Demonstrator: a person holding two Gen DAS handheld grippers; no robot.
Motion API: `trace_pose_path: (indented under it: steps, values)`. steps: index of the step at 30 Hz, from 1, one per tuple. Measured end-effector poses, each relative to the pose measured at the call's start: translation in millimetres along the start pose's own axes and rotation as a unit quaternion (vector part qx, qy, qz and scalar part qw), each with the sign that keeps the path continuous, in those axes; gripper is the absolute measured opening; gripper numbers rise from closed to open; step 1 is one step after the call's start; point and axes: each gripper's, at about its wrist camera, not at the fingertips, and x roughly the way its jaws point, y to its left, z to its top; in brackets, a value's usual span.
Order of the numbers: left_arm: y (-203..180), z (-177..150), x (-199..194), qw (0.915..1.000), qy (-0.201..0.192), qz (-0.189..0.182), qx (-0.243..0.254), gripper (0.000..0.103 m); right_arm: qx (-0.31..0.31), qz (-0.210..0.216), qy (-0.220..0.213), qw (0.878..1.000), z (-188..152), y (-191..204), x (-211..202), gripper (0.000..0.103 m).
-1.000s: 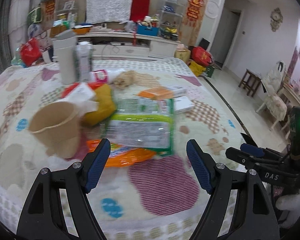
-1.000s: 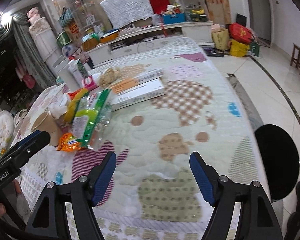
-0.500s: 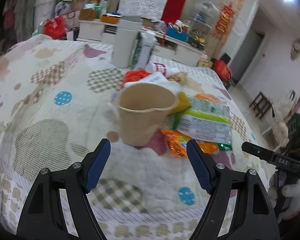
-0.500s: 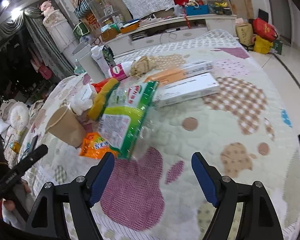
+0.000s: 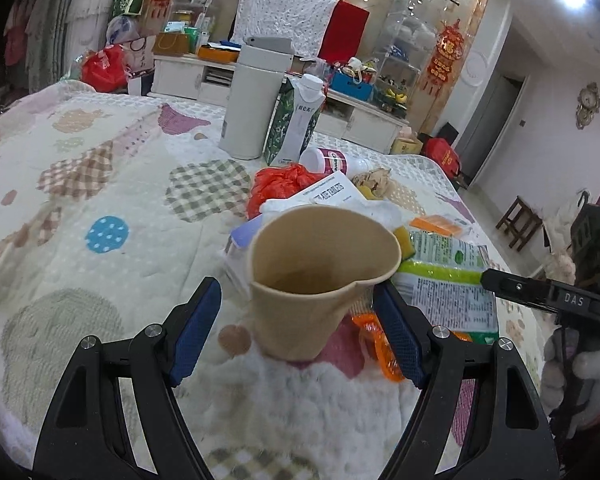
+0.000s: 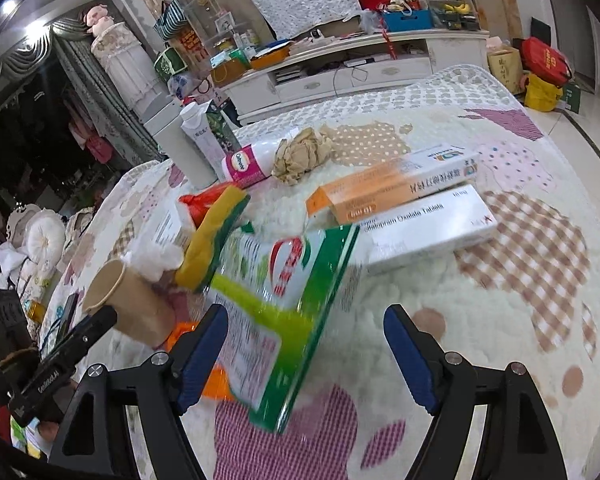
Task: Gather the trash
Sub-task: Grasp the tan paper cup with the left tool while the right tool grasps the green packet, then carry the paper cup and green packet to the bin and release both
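Note:
A dented tan paper cup (image 5: 316, 280) stands upright on the quilted bed cover, between the open fingers of my left gripper (image 5: 298, 328), which do not touch it. The cup also shows in the right wrist view (image 6: 132, 308). My right gripper (image 6: 306, 356) is open over a green and white snack bag (image 6: 284, 320), whose near end lies between its fingers. Around them lie an orange wrapper (image 5: 376, 344), a yellow-green sponge (image 6: 212, 240), a crumpled paper ball (image 6: 300, 154), a red plastic bag (image 5: 280, 184) and white tissue (image 6: 156, 256).
Two long medicine boxes (image 6: 420, 216) lie to the right of the bag. A white thermos (image 5: 256, 100), a milk carton (image 5: 296, 120) and a pink-labelled bottle (image 6: 248, 162) sit at the back. The bed's edge and tiled floor (image 6: 580, 112) are to the right.
My left gripper has swung left and moved in until the paper cup sits between its fingers. My right gripper has moved forward and left over the green snack bag.

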Motion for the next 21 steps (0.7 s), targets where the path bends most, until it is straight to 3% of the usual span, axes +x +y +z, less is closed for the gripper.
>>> trace_pose_path:
  steps: [2,3,5,6,8,11,21]
  values:
    - [-0.8,2.8,3.6,1.0000,0.001,-0.008,-0.003,0.078,-0.003,0.005,-0.001,1.000,2.3,0.3,3.0,0.060]
    - [-1.6,4.0,5.2,0.9999,0.000,-0.013,-0.004,0.078,-0.008,0.009,-0.004,1.000,1.8,1.8,2.4,0.042]
    - [-3.7,5.3,7.5,0.9998,0.001,-0.020,-0.006,0.077,-0.013,0.015,0.001,1.000,-2.5,3.3,1.0,0.033]
    - [-4.9,5.9,9.6,0.9996,0.006,-0.028,-0.007,0.071,-0.013,0.020,0.004,1.000,-5.0,3.1,-0.5,0.029]
    - [-6.7,6.2,11.5,0.9995,0.010,-0.028,-0.006,0.065,-0.015,0.031,0.010,0.999,-12.4,4.8,-6.3,0.027]
    - [-10.1,6.1,13.1,0.9995,0.018,-0.026,-0.004,0.043,-0.011,0.043,0.009,0.999,-26.5,4.3,-23.7,0.027]
    - [-22.4,0.8,-11.9,0.9992,0.019,-0.033,0.010,0.039,0.019,0.043,-0.054,0.997,-43.6,-23.8,-95.8,0.024]
